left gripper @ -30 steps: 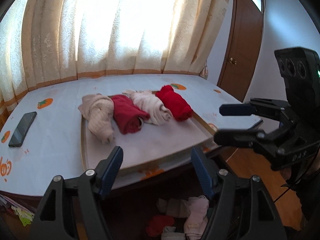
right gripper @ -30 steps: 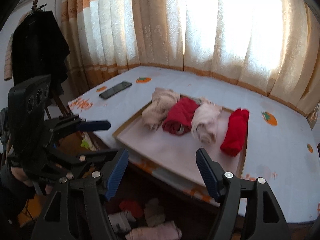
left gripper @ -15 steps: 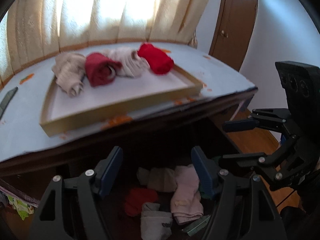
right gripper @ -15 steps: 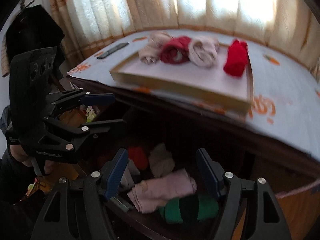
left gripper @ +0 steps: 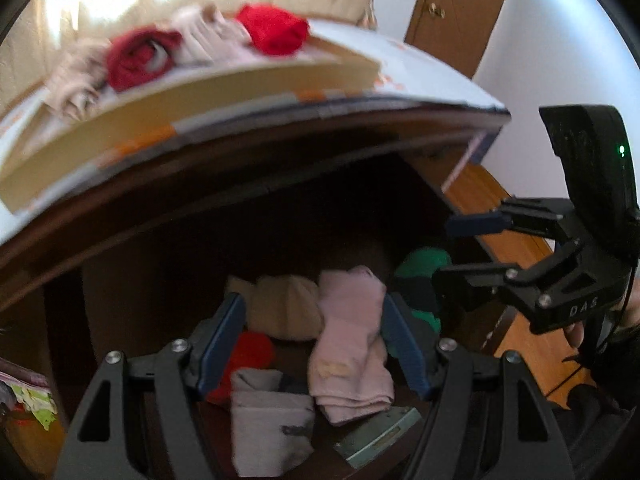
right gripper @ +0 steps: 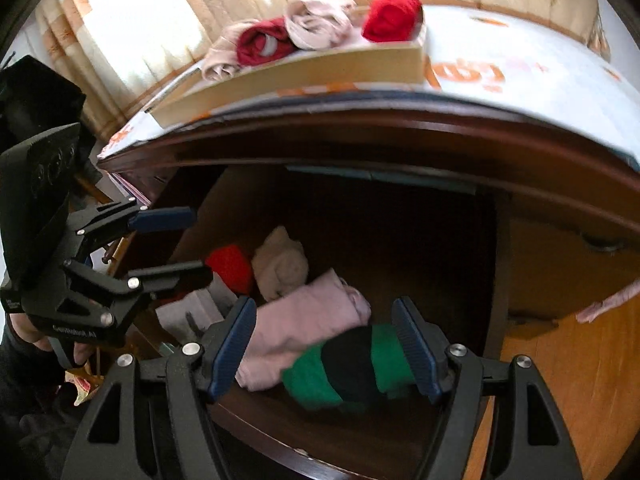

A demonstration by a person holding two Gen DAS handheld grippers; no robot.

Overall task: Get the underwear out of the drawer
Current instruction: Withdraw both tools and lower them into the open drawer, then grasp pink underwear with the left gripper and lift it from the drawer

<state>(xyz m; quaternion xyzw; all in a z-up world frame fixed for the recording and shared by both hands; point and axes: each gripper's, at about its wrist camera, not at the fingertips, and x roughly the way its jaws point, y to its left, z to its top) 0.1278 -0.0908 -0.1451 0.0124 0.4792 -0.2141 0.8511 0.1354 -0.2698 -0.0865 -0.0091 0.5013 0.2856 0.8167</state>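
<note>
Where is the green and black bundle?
In the open drawer, the green and black bundle lies right of the pink bundle, near the drawer's front.

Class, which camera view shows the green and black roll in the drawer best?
The right wrist view: the green and black roll lies close and nearly whole between the tool's fingers. The left wrist view shows only a dim part at the side.

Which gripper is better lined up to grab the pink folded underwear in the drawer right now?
Left, probably. The pink underwear sits centred between the open left gripper; the right gripper frames mostly the green and black roll.
</note>
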